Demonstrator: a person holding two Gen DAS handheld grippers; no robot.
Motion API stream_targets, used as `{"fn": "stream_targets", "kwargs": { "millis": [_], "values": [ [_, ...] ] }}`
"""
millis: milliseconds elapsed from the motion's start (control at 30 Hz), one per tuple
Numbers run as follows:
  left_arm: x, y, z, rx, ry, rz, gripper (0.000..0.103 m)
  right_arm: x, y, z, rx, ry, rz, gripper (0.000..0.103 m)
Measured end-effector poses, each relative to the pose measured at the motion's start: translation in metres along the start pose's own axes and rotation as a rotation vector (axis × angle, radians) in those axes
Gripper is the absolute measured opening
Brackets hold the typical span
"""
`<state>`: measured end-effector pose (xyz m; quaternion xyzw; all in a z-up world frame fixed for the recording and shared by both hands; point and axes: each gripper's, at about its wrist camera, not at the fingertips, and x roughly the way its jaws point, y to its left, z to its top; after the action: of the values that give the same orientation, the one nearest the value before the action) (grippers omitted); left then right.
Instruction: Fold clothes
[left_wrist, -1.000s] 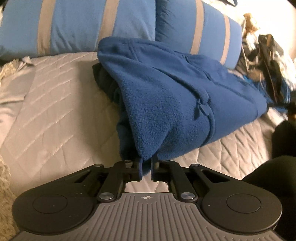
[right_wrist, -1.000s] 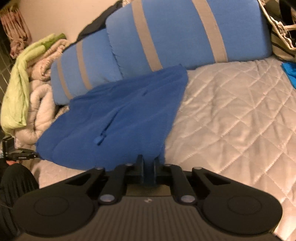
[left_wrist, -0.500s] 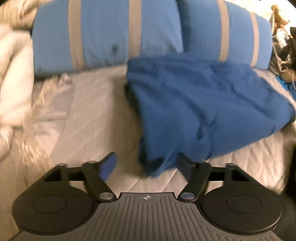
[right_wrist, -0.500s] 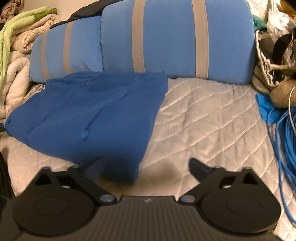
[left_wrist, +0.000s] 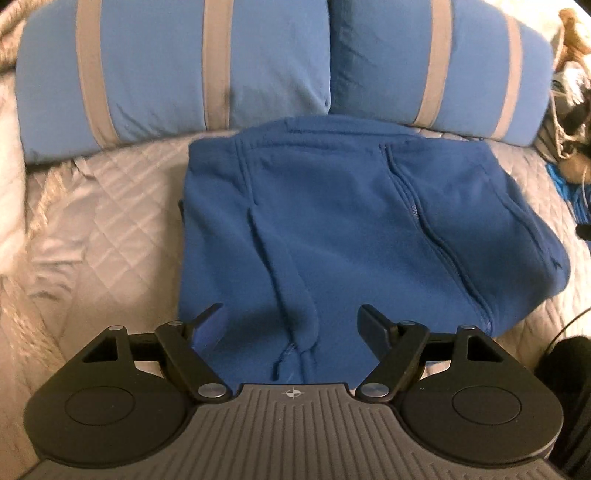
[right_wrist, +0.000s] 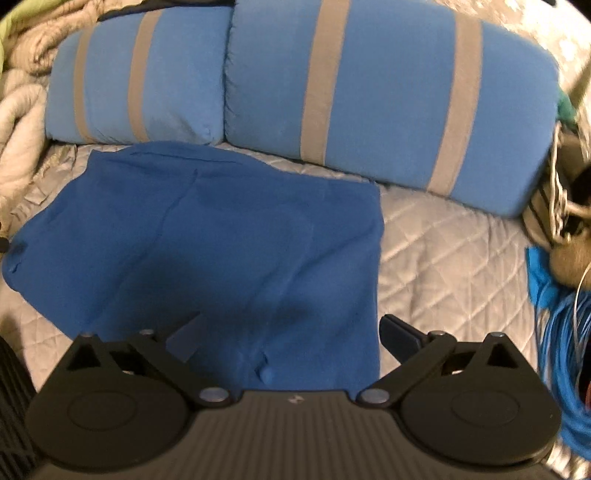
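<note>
From the left wrist, the left tool (left_wrist: 291, 321) gapes wide above the blue fleece (left_wrist: 343, 221), folded on the bed (left_wrist: 110, 206) below two striped pillows (left_wrist: 173, 70). From the right wrist, the right tool (right_wrist: 291, 332) is wide too, over the fleece's near edge.

Fleece jacket (left_wrist: 332, 229) on quilt (left_wrist: 103, 221), before two pillows (left_wrist: 177, 70).

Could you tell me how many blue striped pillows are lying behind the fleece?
2: a left pillow and a right pillow, side by side behind the fleece. Others beyond the frame may be hidden.
</note>
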<state>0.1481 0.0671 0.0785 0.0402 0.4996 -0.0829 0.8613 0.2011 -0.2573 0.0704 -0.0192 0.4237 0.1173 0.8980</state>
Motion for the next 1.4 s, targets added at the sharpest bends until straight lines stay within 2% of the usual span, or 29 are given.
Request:
{"fn": "stream_targets", "kwargs": {
  "millis": [133,200,267,500,667,733,833,1033,1400],
  "values": [
    [0.005,-0.001,0.004,-0.045,0.037,-0.002,0.077,-0.015,0.010,0.032,0.040,-0.028,0.039,0.103],
    [0.008,0.000,0.005,-0.074,0.062,-0.010,0.077,-0.021,0.011,0.041,0.093,-0.012,0.081,0.103],
    [0.016,0.005,0.002,-0.122,0.095,-0.026,0.077,-0.017,0.013,0.040,0.134,0.039,0.102,0.103],
    [0.055,0.008,-0.008,-0.136,0.136,-0.017,0.080,0.050,0.013,-0.003,0.168,0.192,0.063,0.103],
    [0.082,0.014,-0.019,-0.138,0.151,-0.083,0.100,0.099,0.013,-0.034,0.190,0.301,0.032,0.103],
    [0.089,0.015,-0.018,-0.138,0.158,-0.102,0.103,0.119,0.013,-0.047,0.198,0.344,0.020,0.102],
    [0.100,0.017,-0.016,-0.142,0.168,-0.122,0.103,0.123,0.013,-0.052,0.194,0.341,0.031,0.101],
    [0.112,0.010,-0.008,-0.119,0.176,-0.105,0.103,0.121,0.011,-0.053,0.185,0.339,0.047,0.102],
    [0.107,0.011,-0.008,-0.078,0.155,-0.115,0.103,0.112,0.006,-0.058,0.204,0.322,0.048,0.101]
  ]
}}
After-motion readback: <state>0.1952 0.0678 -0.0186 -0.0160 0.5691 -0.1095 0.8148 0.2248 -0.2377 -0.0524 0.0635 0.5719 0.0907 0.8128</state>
